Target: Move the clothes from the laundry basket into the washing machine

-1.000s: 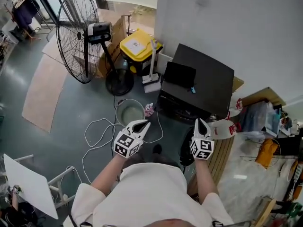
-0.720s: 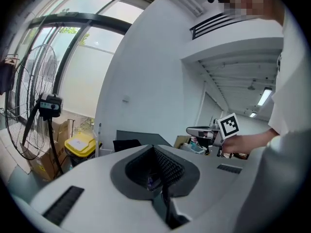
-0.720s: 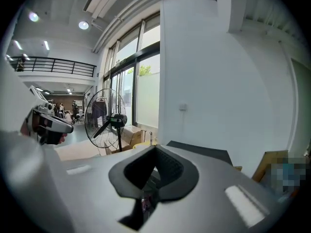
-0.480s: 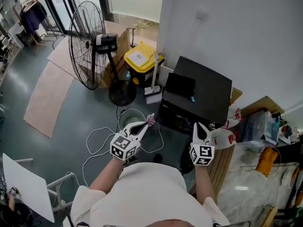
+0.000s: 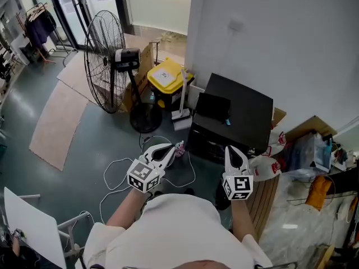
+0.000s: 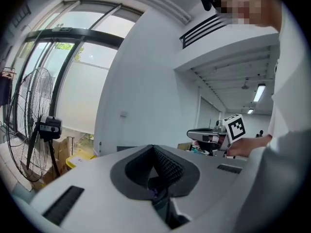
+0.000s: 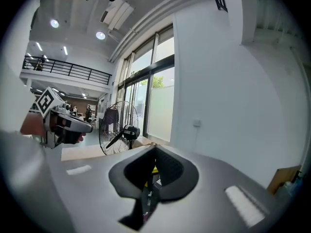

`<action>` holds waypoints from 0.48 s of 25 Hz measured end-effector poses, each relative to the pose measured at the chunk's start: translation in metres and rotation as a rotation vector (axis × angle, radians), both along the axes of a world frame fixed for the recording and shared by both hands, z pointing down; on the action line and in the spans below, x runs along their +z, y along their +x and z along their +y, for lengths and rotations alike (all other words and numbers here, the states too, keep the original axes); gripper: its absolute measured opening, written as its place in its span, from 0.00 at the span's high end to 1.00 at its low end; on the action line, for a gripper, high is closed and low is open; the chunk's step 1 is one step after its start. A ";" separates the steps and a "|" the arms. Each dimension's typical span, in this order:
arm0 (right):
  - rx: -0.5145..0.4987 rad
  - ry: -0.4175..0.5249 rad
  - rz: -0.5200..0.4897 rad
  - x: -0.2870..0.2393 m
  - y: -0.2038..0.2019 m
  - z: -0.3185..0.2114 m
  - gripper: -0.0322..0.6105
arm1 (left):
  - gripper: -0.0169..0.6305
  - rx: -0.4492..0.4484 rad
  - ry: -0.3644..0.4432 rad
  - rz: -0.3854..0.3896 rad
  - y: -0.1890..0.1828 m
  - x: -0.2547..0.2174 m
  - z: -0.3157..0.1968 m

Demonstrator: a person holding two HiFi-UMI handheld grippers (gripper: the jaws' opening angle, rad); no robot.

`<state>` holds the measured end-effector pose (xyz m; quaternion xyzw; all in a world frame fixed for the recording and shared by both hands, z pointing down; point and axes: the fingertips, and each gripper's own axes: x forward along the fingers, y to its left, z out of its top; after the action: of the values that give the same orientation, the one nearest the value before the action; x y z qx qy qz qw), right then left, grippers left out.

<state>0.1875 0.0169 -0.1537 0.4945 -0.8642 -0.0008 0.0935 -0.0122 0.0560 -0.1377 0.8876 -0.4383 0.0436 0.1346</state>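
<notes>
1. The left tongs [image 5: 170, 148] and the right tongs [image 5: 230, 150] are both held out level in front of the person's chest, side by side and apart from each other.
2. Each gripper view shows the jaws drawn together at the tips. No garment hangs from either pair, so both look closed on nothing.
3. A black box-shaped appliance [image 5: 241, 108], probably the washing machine, stands just beyond the right tongs, against the wall.
4. No laundry basket and no clothes can be made out. A small pink-and-white thing [image 5: 179, 148] lies on the floor [image 5: 84, 150] just past the tip of the left tongs, but it is too small to name.
5. Judgement: empty, closed tongs raised before the machine fit two stages. Either the person is about to fetch clothes, or the last of them has gone into the machine.
6. Any further carry would call for the jaws to open and the tongs to drop towards the floor, clear of the white cable [image 5: 115, 170] looped below the left tongs.
</notes>
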 end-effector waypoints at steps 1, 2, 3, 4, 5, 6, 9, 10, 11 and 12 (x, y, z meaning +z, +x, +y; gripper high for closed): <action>0.001 0.001 -0.004 -0.002 -0.001 0.000 0.93 | 0.96 -0.001 0.002 0.000 -0.002 -0.002 -0.001; 0.002 0.000 -0.009 -0.003 -0.002 0.000 0.93 | 0.96 -0.002 0.005 -0.001 -0.003 -0.004 -0.003; 0.004 -0.001 -0.014 -0.004 -0.002 0.000 0.93 | 0.96 -0.003 0.007 -0.002 -0.004 -0.005 -0.004; 0.005 -0.001 -0.017 -0.005 -0.002 0.000 0.93 | 0.96 -0.004 0.008 -0.003 -0.004 -0.006 -0.005; 0.006 0.000 -0.018 -0.006 -0.001 0.001 0.93 | 0.96 -0.004 0.009 -0.003 -0.003 -0.007 -0.005; 0.006 0.000 -0.019 -0.007 -0.001 0.001 0.93 | 0.96 -0.004 0.008 -0.002 -0.003 -0.008 -0.005; 0.011 -0.005 -0.034 -0.009 0.002 0.002 0.93 | 0.96 -0.004 0.005 0.002 -0.002 -0.008 -0.005; 0.012 -0.008 -0.040 -0.009 0.003 0.001 0.93 | 0.96 -0.004 0.004 0.002 -0.002 -0.008 -0.006; 0.013 -0.012 -0.043 -0.010 0.004 0.000 0.93 | 0.96 -0.003 0.003 0.002 -0.002 -0.008 -0.006; 0.014 -0.013 -0.043 -0.010 0.005 -0.001 0.93 | 0.96 -0.002 0.002 0.001 -0.001 -0.008 -0.006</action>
<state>0.1923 0.0163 -0.1633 0.4997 -0.8625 0.0162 0.0784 -0.0136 0.0495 -0.1452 0.8874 -0.4391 0.0426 0.1342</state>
